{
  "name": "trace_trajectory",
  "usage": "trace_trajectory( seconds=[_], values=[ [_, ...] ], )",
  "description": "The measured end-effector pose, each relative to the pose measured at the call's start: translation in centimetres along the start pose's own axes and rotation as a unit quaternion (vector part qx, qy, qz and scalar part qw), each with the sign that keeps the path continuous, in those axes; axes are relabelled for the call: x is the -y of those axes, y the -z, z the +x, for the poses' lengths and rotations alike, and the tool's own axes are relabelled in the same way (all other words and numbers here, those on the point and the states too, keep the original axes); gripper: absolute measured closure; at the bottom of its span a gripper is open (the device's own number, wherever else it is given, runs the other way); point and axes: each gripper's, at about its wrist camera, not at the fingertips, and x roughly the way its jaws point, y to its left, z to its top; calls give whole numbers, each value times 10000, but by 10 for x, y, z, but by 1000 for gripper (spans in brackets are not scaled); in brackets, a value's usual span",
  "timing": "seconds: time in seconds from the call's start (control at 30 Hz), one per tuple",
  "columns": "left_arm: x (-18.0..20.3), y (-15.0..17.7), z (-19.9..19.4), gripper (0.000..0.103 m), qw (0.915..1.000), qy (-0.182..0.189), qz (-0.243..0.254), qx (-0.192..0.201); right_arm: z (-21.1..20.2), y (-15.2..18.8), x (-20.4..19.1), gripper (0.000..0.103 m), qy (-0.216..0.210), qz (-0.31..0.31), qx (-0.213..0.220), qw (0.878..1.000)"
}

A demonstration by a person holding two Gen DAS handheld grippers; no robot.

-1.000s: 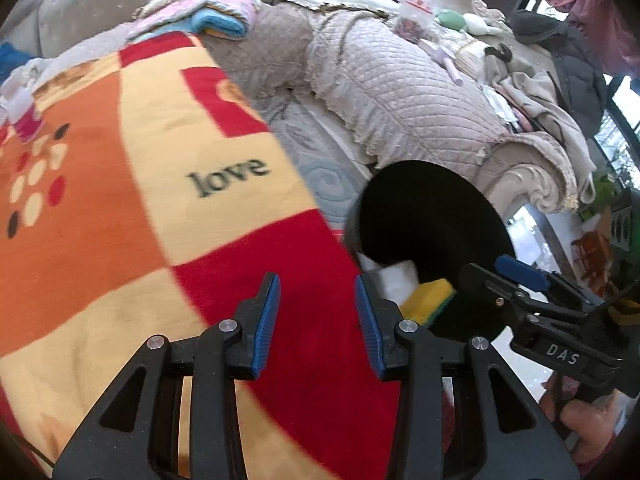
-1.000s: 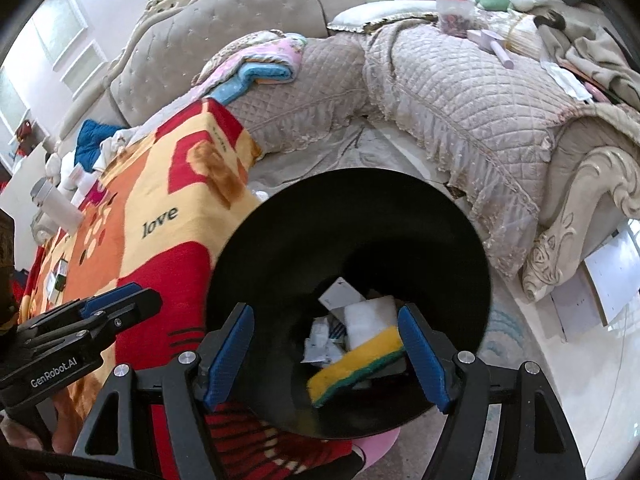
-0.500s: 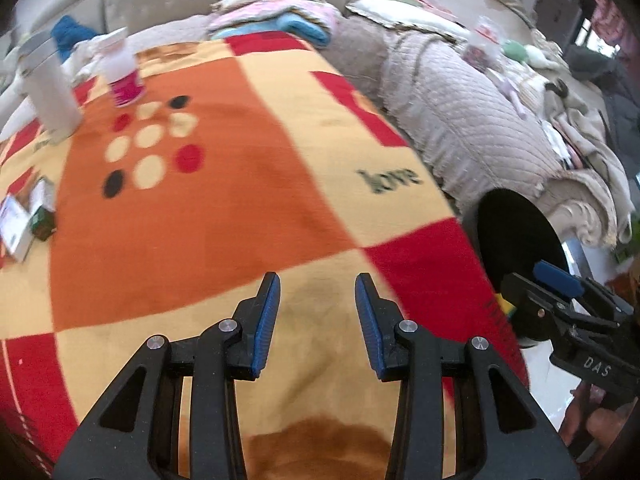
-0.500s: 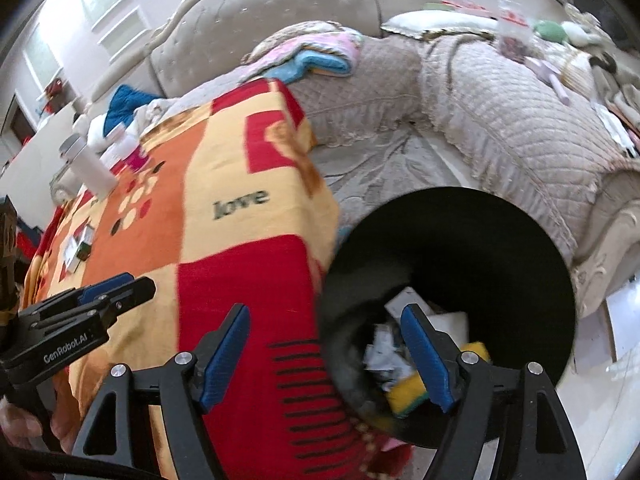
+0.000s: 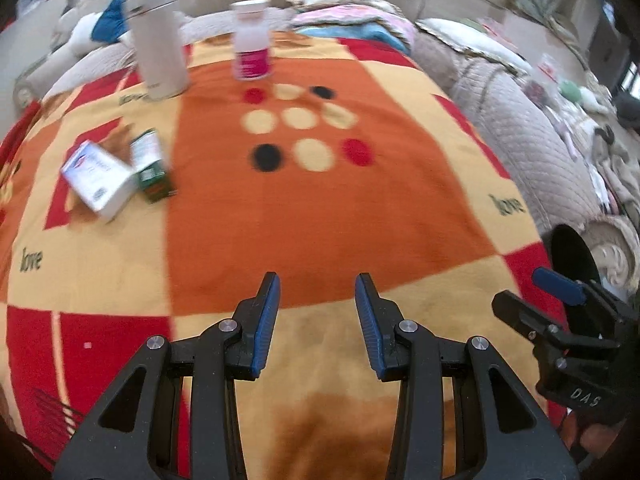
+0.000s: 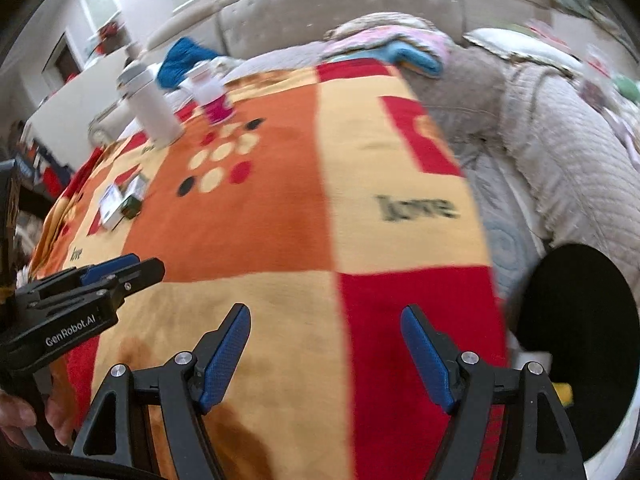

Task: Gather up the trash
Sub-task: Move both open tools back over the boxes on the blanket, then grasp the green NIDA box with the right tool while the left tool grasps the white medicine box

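Note:
A black trash bin (image 6: pixel 576 344) stands past the right edge of the blanket-covered table; it also shows in the left wrist view (image 5: pixel 572 256). A yellow sponge (image 6: pixel 563 394) peeks from its rim. A white box (image 5: pixel 98 180) and a green box (image 5: pixel 152 166) lie on the blanket at the left; both show small in the right wrist view (image 6: pixel 110 204). My left gripper (image 5: pixel 317 322) is open and empty over the blanket. My right gripper (image 6: pixel 326 354) is open wide and empty over the table's near edge.
A white bottle (image 5: pixel 158 46) and a pink-labelled bottle (image 5: pixel 252 42) stand at the far side of the orange, yellow and red blanket (image 5: pixel 320 200). A grey quilted sofa (image 5: pixel 520 120) with piled cloths and clutter runs behind and to the right.
Both grippers have swung left, from over the bin to over the blanket. The bin has moved to the right edge of both views. The boxes and bottles have come into view.

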Motion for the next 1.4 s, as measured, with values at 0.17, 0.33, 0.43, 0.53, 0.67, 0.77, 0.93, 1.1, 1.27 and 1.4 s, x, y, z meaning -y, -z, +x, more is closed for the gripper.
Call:
trace_trajectory(
  seconds=[0.17,0.33,0.43,0.53,0.67,0.77,0.93,1.1,1.27,1.4],
  values=[
    [-49,2,-8,66,9992,-261,-288,3,25,-11,-45,27,-194,-449,-110,9987],
    [-110,5,-9,66,9955,-568,-747,-89,42,-22,-87,27,-394,-841,-192,9955],
    [-140,2,-7,66,9923,-558,-1097,-141,50,-30,-108,27,-502,-1010,-202,9934],
    [-164,-3,-7,66,9887,-592,-1370,-156,56,-38,-125,28,-605,-1128,-193,9916],
    [-190,-9,-7,66,9834,-581,-1712,-176,65,-52,-144,28,-739,-1216,-180,9897],
    [-205,-10,-6,66,9804,-670,-1841,-182,75,-63,-161,28,-890,-1353,-161,9867],
    [-222,-11,1,66,9791,-729,-1879,-271,98,-85,-190,44,-1005,-1581,-163,9821],
    [-238,-13,0,66,9766,-679,-2026,-233,126,-108,-210,49,-1095,-1654,-277,9797],
    [-249,-14,1,66,9745,-596,-2157,-176,147,-116,-220,63,-816,-1930,-342,9772],
    [-251,-19,1,66,9731,-485,-2248,-145,135,-116,-206,75,-792,-1828,-301,9795]
  ],
)
